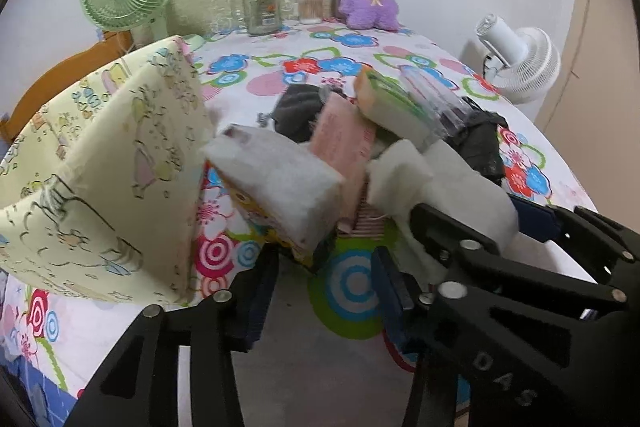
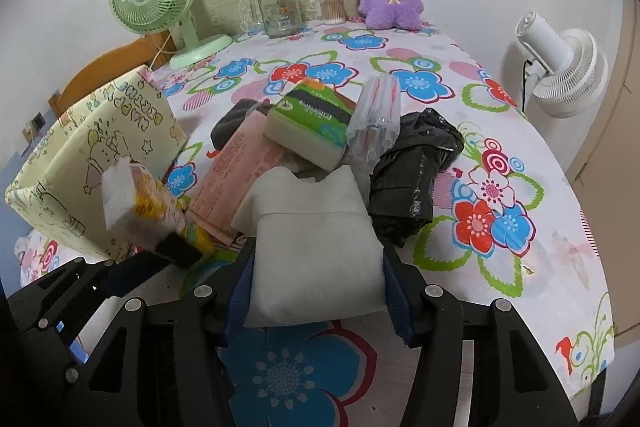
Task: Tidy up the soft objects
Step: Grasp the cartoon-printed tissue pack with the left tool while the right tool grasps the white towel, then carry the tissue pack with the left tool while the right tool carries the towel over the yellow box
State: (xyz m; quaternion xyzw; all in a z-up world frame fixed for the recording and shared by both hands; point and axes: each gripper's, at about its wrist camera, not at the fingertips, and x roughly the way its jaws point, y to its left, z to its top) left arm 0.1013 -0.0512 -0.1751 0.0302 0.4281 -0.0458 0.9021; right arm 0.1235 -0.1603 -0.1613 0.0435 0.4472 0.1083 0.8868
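A flower-print tablecloth (image 2: 500, 155) covers the table. The pale yellow fabric bin (image 2: 92, 163) looks empty, though its inside is poorly seen, so sorting has barely begun. Beside the bin, the left gripper (image 1: 324, 259) pinches a yellow-printed tissue pack (image 2: 140, 207), long axis angled toward the bin. Farther right of the bin, the right gripper (image 2: 316, 291) clamps a white folded pack (image 2: 316, 255) pointing away. The rest remain heaped beyond.
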